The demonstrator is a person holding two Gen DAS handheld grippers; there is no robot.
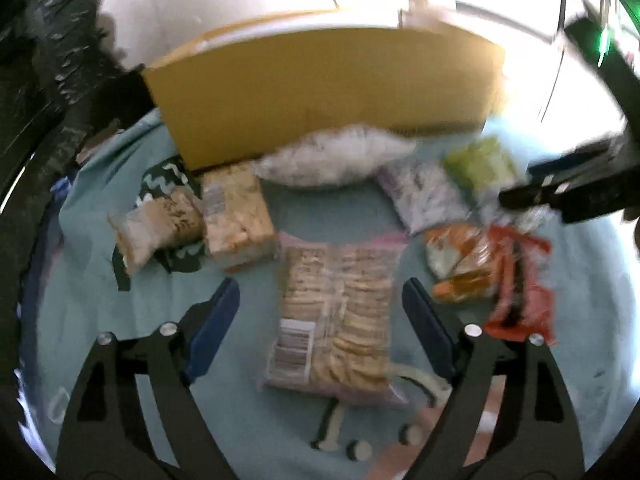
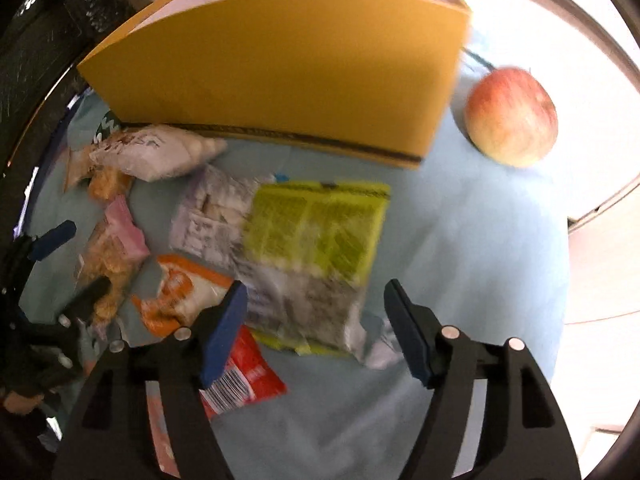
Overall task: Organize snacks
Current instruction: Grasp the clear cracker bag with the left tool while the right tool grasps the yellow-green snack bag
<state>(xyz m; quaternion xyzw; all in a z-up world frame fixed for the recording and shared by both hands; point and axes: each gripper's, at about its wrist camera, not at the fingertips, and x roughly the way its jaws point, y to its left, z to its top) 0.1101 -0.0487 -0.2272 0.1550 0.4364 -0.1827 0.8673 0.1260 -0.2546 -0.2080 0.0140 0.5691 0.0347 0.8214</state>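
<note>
both the left gripper (image 1: 320, 300) and right gripper (image 2: 316, 304) hang apart and empty over snack packets (image 1: 340, 312) scattered mid-frame below the yellow box (image 2: 280, 68), so closing into overlapping wrappers could snag two or slip off.

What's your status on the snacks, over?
Left gripper open over cracker pack. Right gripper open over green packet. Nothing held. Yellow box behind, nothing blocking.

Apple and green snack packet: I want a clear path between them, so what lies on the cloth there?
Nothing: in the right wrist view, only bare blue cloth lies between the apple and the green snack packet.
</note>
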